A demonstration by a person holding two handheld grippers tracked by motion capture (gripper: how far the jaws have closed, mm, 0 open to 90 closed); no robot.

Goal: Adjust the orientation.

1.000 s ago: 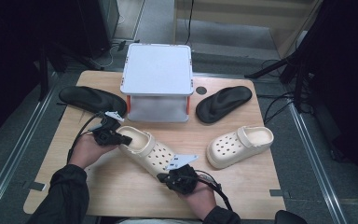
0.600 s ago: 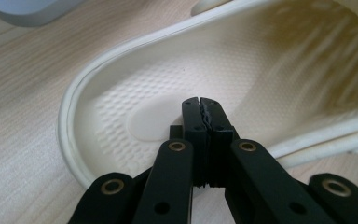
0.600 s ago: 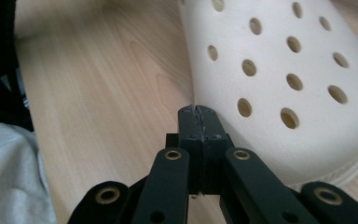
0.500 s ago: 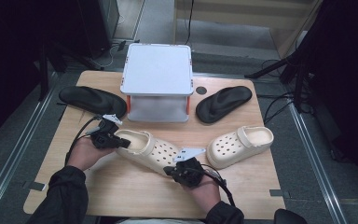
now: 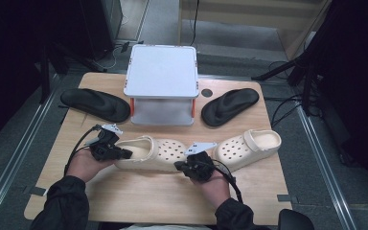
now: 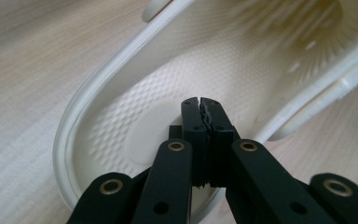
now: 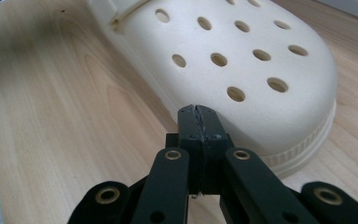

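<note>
Cream clog [image 5: 155, 153] lying sole-down across the near middle of the table [image 5: 139, 201]

Pale, foam-like shoe with rows of round vent holes over a rounded toe that points to the right; its open heel faces left, showing a finely dimpled footbed [image 6: 140, 135] and a thick raised rim. The heel strap is folded forward over the top. Its toe lies just beside the toe of a matching second clog [image 5: 249, 146]
</note>
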